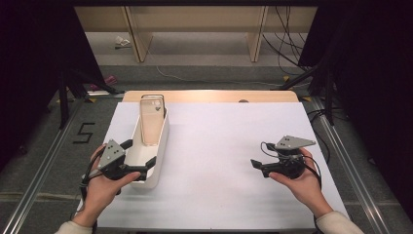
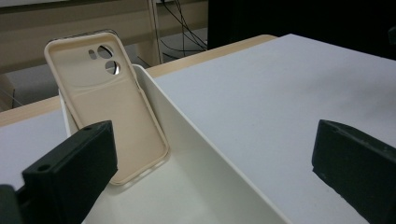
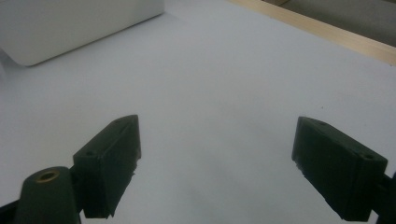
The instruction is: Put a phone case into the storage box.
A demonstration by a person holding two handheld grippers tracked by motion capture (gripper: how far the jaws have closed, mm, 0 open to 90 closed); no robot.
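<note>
- Spanning most of the desk, the white table mat (image 1: 234, 161) carries everything; its middle lies bare between the two hands
- Sitting on the mat's left part, the white bin (image 1: 157, 161) is long and narrow; its long axis runs away from the person, and its near end lies at the left gripper (image 1: 141, 158)
- Leaning inside the bin against the far end wall, the phone case (image 2: 112, 112) stands nearly upright, tilted back; it lies straight ahead of the left gripper, along the bin's length
- Straddling the bin's right wall, the left gripper has its jaws spread, one over the bin's inside and one over the mat; it holds nothing and is by far the nearer to the case
- Resting well apart on the right, the right gripper (image 1: 256, 165) is also spread and empty, pointing across the mat toward the bin
- Looking at the case: beige, soft-looking, hollow side toward the gripper, with round camera cut-outs (image 2: 108, 58) near its top
</note>
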